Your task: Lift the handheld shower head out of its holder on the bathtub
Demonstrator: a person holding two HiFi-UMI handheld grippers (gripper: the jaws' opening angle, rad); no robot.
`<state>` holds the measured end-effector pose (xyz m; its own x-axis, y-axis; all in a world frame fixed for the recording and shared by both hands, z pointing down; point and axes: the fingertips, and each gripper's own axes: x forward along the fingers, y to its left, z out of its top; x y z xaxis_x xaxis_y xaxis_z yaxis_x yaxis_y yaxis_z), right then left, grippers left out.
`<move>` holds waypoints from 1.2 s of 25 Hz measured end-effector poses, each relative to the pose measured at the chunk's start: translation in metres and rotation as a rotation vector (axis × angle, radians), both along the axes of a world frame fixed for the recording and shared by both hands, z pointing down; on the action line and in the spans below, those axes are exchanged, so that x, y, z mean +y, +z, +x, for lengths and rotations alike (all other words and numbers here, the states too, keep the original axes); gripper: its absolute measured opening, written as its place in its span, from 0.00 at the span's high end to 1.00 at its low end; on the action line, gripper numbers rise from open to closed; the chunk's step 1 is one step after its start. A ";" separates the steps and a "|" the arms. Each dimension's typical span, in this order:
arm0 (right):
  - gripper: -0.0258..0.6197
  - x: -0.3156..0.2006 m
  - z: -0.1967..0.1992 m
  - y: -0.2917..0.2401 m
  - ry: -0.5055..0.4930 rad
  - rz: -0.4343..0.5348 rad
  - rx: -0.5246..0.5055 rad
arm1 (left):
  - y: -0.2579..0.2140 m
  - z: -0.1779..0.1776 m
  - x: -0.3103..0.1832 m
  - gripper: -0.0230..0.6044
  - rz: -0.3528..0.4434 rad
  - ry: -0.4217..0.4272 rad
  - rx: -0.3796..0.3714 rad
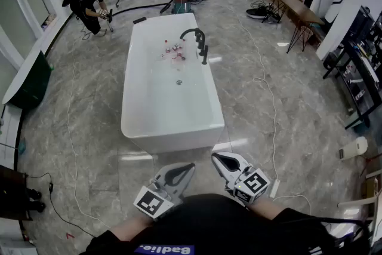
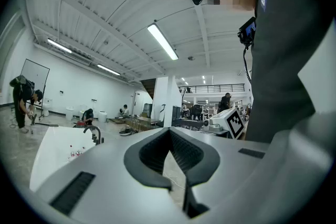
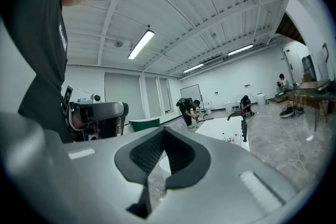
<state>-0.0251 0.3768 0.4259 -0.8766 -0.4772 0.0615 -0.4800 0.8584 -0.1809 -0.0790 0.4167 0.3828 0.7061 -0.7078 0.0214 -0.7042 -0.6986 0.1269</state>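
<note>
A white freestanding bathtub [image 1: 138, 98] stands a step ahead of me on the marble floor. On its right rim is a black faucet [image 1: 196, 36], and the handheld shower head [image 1: 205, 54] hangs upright in its holder beside it. My left gripper [image 1: 190, 168] and right gripper [image 1: 216, 157] are held low and close to my body, short of the tub's near end. Both are shut and hold nothing. The left gripper view shows shut jaws [image 2: 169, 132], the tub [image 2: 55, 152] and the faucet [image 2: 95, 134] far off to the left. In the right gripper view the faucet [image 3: 243, 123] is to the right of the shut jaws [image 3: 164, 131].
Small bottles [image 1: 173, 49] lie inside the tub. White cables [image 1: 271, 98] trail over the floor right of the tub. A table [image 1: 298, 12] and dark shelves [image 1: 361, 63] stand at the right. Several people [image 1: 92, 4] work at the far end.
</note>
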 end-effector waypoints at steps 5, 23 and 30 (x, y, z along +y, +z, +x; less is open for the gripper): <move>0.97 0.002 0.005 0.002 0.014 -0.014 0.014 | 0.000 0.003 0.003 0.96 0.001 -0.003 -0.003; 0.97 0.002 0.053 0.003 -0.024 -0.036 -0.048 | -0.004 0.045 0.000 0.96 0.017 -0.078 -0.017; 0.97 -0.011 0.086 -0.003 -0.031 -0.022 -0.034 | -0.013 0.066 -0.013 0.96 0.038 -0.120 -0.024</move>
